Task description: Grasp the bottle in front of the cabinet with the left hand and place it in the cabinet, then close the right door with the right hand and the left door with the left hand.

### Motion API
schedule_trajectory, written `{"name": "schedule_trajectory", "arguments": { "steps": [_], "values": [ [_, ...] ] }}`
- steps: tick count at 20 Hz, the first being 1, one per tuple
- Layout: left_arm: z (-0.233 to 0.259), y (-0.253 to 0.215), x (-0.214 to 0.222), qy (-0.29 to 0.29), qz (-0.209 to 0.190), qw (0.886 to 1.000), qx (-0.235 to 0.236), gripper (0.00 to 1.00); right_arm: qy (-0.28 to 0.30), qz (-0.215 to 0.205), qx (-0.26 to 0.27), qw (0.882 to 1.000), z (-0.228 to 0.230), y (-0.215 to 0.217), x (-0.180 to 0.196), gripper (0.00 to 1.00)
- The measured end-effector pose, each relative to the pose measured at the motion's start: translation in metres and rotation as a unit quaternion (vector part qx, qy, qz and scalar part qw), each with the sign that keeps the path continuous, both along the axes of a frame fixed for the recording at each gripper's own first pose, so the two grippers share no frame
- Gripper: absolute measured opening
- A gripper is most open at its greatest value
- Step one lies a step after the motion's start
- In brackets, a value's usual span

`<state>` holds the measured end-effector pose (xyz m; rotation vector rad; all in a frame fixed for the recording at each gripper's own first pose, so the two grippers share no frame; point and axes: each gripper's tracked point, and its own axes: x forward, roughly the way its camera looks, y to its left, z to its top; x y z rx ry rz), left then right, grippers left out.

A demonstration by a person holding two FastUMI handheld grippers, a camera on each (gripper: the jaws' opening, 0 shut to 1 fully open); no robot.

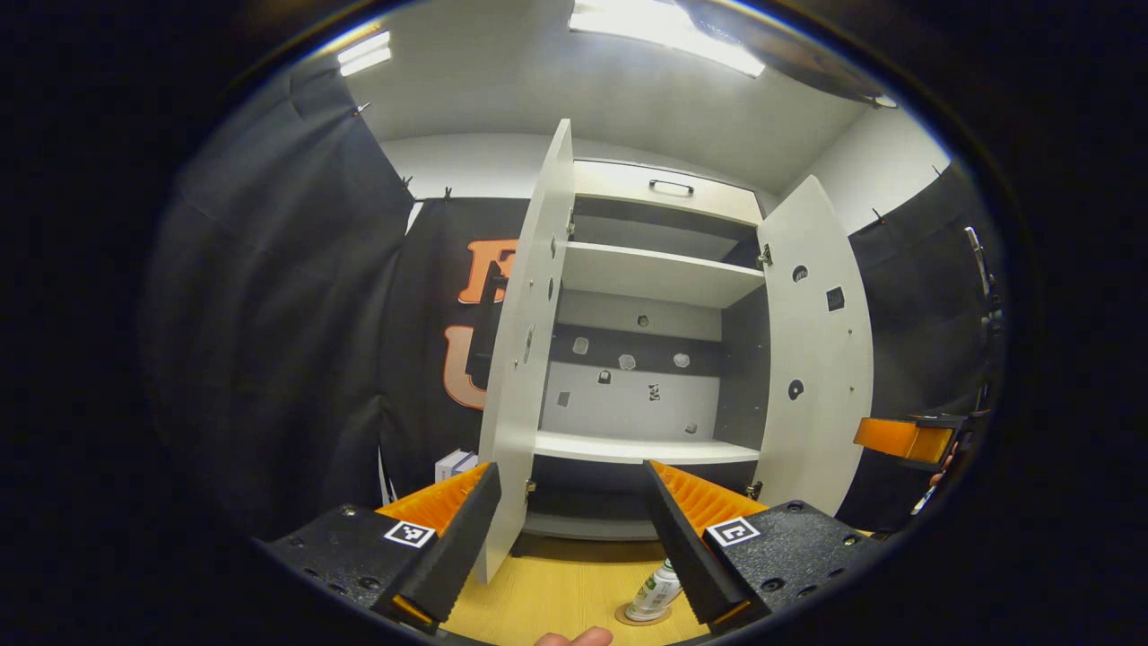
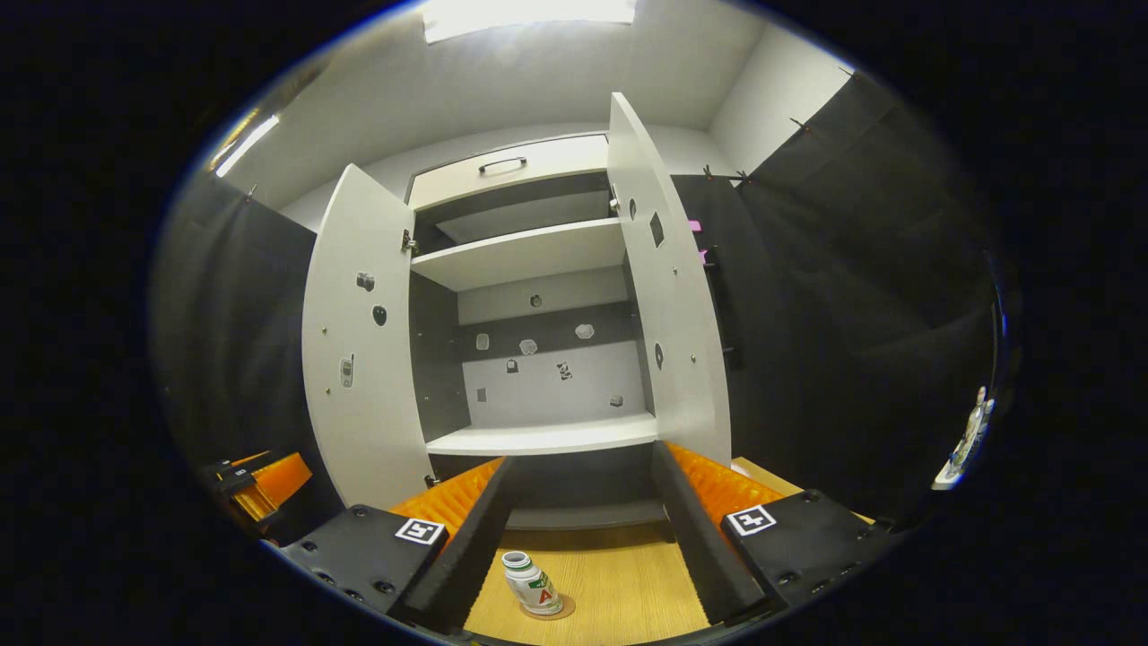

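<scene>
Reaching for the bottle (image 1: 655, 594) on the desk (image 1: 556, 592), the open left gripper (image 1: 574, 547) must next descend and close.

Ahead of the left tongs (image 1: 567, 538) and right tongs (image 2: 583, 529), the cabinet (image 2: 538, 269) is white with a dark band across its back panel. Between the tongs, the bottle (image 2: 531, 585) is white with a green-and-red label, on a pale wood-grain worktop (image 2: 619, 583).
</scene>
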<state>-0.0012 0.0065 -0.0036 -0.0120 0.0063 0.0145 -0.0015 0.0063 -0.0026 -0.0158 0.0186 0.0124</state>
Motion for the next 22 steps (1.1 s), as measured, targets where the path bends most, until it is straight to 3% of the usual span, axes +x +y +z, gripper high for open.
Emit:
{"name": "schedule_trajectory", "arguments": {
  "steps": [10, 18, 22],
  "values": [
    [-0.004, 0.002, 0.007, 0.004, -0.005, 1.0, -0.012, 0.94, 0.002, -0.002, -0.002, 1.0, -0.001, 0.002, -0.001, 0.98],
    [-0.035, -0.078, 0.059, 0.014, -0.097, 0.992, -0.075, 0.95, 0.008, -0.014, -0.019, 1.0, 0.001, -0.009, -0.007, 0.98],
    [-0.088, -0.106, 0.071, 0.036, -0.106, 0.99, -0.085, 0.95, 0.014, -0.027, -0.031, 0.999, 0.003, -0.021, -0.016, 0.98]
  ]
}}
